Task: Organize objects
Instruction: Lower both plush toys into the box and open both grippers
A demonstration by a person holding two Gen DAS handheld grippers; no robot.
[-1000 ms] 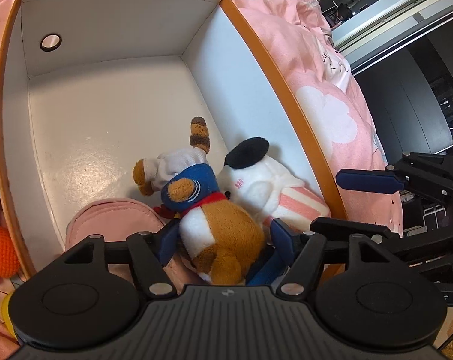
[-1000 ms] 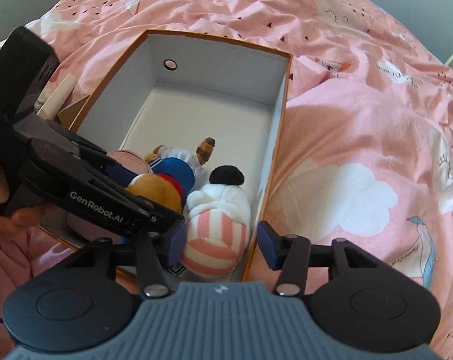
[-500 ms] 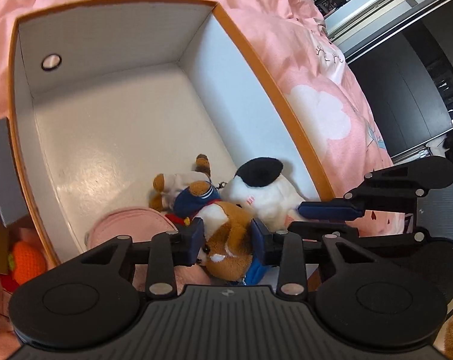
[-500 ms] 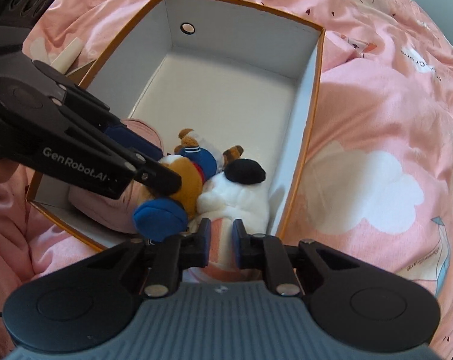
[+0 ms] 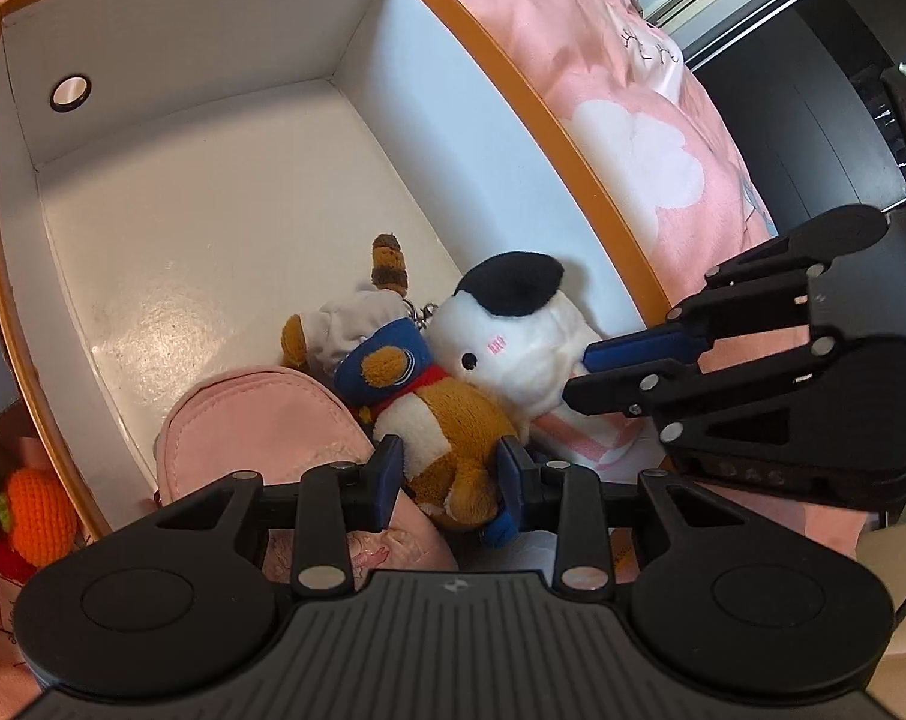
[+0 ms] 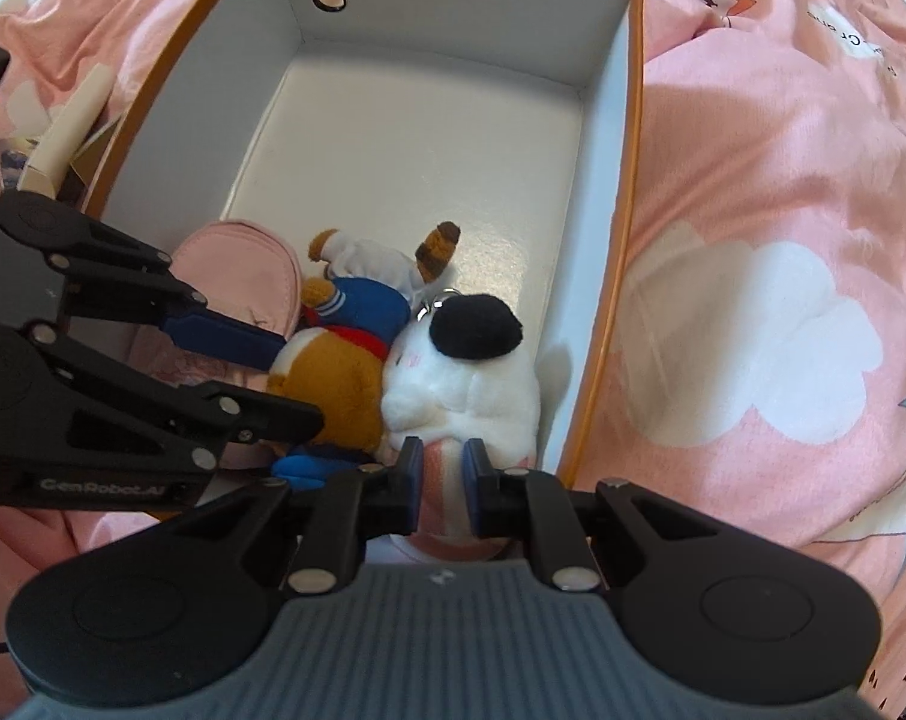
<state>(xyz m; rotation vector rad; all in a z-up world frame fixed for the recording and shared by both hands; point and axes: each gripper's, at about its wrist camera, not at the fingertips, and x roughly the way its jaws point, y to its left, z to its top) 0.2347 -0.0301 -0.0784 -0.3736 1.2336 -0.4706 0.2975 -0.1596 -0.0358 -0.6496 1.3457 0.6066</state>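
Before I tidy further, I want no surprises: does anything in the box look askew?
Yes. The brown plush and white plush lie tipped over, jumbled against each other and the pink pouch in the box's near corner. Nothing looks damaged.

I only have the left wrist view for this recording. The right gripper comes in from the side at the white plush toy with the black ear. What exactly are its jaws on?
Observer: The right gripper has just been closing its jaws. Seen head-on, they pinch the pink-and-white striped body of the white plush toy, which lies next to the brown plush dog.
Operator: Is anything lying outside the orange-edged white cardboard box, on the side away from that toy?
Observer: Yes, a cream-coloured cardboard piece lies on the pink bedding beside that wall.
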